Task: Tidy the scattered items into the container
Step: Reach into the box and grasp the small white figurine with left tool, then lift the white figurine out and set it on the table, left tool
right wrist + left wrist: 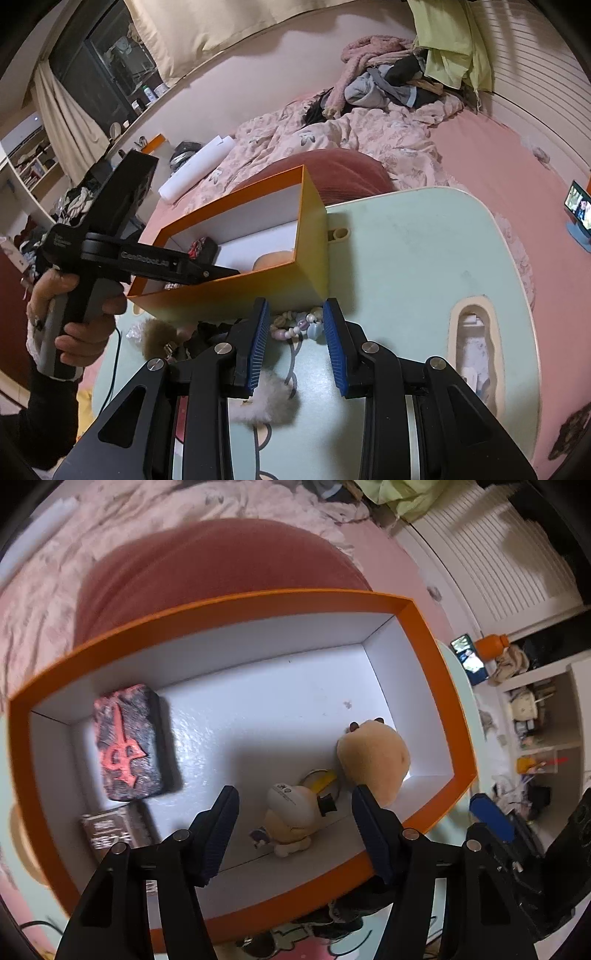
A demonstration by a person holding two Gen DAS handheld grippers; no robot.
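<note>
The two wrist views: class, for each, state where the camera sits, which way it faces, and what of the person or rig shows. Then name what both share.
Left wrist: on the left gripper, looking steeply down into the orange box at the plush toys; only its own fingers show.
Right wrist: on the right gripper, facing across the green table toward the bed; the person's hand shows.
Shared: the orange box, the left gripper.

Pale green worktop [424,258] with rounded corners sitting over a bed [491,166] in pink sheets. Rumpled floral quilt [369,129] up at twelve o'clock, heap of clothes [388,85] behind it. Dark window [107,70] with cream curtains [70,118] at ten o'clock. White open shelving [535,716], cluttered, at three o'clock.
</note>
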